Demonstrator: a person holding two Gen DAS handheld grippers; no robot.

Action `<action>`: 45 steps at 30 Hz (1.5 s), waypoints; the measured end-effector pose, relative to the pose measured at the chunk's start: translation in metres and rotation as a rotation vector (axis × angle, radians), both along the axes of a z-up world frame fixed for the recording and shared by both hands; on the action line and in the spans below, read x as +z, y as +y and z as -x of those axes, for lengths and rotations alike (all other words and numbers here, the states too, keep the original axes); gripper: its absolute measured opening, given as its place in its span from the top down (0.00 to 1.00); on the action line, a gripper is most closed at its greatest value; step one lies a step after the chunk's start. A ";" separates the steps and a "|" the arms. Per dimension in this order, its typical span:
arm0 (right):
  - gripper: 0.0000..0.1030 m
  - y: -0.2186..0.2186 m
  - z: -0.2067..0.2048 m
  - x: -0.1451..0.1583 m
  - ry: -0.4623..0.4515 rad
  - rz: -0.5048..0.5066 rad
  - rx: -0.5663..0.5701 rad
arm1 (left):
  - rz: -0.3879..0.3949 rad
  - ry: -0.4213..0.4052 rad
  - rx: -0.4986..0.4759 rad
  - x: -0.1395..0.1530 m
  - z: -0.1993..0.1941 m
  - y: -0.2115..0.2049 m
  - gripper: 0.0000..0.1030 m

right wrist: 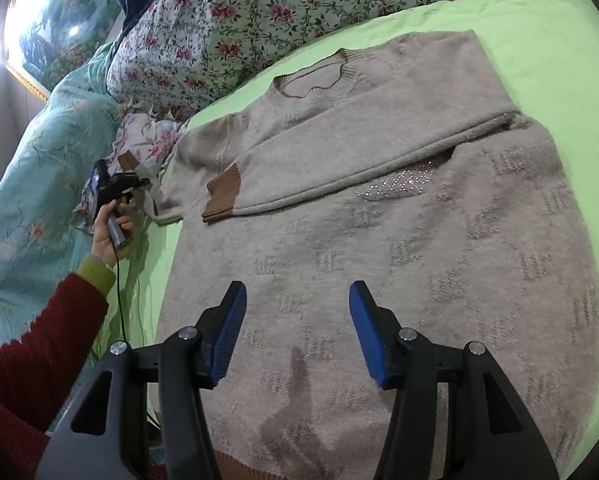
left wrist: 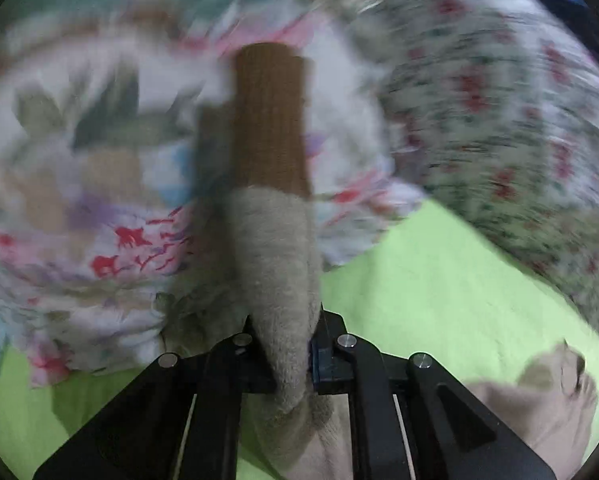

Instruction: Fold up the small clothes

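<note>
A beige knit sweater [right wrist: 379,240] lies flat on the green sheet [right wrist: 539,40]. One sleeve [right wrist: 339,172] is folded across its chest, with the brown cuff [right wrist: 223,196] at the left. My left gripper [left wrist: 287,344] is shut on the other sleeve [left wrist: 275,260], and that sleeve's brown cuff [left wrist: 271,120] sticks out ahead of the jaws. In the right wrist view the left gripper [right wrist: 139,182] sits at the sweater's left edge, held by a hand [right wrist: 107,236]. My right gripper [right wrist: 297,320] hovers open over the sweater's lower body with nothing between its blue pads [right wrist: 229,336].
A flowered quilt [right wrist: 259,12] is heaped along the far side of the bed, and a teal floral blanket [right wrist: 39,160] lies at the left. A red-sleeved arm [right wrist: 31,360] and a black cable [right wrist: 119,300] cross the left edge. The left wrist view is motion-blurred.
</note>
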State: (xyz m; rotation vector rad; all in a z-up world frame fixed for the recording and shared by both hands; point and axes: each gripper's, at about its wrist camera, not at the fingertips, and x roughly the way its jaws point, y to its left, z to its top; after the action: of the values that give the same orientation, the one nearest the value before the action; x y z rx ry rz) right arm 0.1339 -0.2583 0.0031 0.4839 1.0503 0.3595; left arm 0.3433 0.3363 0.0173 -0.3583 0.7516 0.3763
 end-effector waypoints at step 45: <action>0.47 0.039 -0.108 0.012 -0.127 0.065 0.147 | -0.034 0.095 -0.486 -0.043 0.125 -0.261 0.16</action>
State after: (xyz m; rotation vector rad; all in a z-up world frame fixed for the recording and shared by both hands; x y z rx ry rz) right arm 0.2421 -0.2191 0.0154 0.3221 0.9731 0.4789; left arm 0.2187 0.0755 -0.0253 -0.1173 0.8950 -0.0528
